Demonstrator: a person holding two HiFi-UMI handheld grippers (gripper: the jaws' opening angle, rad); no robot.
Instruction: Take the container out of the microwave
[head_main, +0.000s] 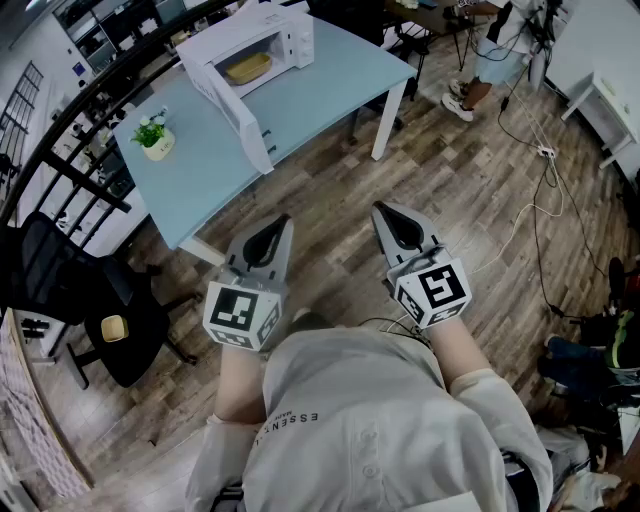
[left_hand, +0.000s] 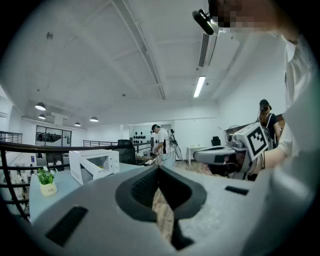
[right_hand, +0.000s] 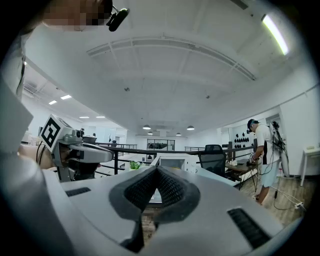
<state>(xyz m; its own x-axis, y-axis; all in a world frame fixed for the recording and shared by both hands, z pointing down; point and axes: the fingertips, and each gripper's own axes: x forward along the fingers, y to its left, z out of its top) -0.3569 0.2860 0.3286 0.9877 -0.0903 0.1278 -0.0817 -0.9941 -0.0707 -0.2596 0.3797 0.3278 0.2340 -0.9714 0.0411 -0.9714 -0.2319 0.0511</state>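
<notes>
White microwave (head_main: 262, 45) at far edge of table (head_main: 320, 95), door (head_main: 235, 105) open toward the near edge; potted plant (head_main: 153, 137) by the left edge. Yellow container (head_main: 247, 68) inside, well apart from left gripper (head_main: 280, 228) and right gripper (head_main: 385, 215), both closed, empty.

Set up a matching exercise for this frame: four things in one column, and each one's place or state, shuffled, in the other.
Things:
1. microwave
2. container
3. plant
4. chair

Places or states:
A. black, standing beside the table, not on it
B. inside the microwave
C. on the table, standing open
D. on the table in a small pot, apart from the microwave

Pairs: 1-C, 2-B, 3-D, 4-A
</notes>
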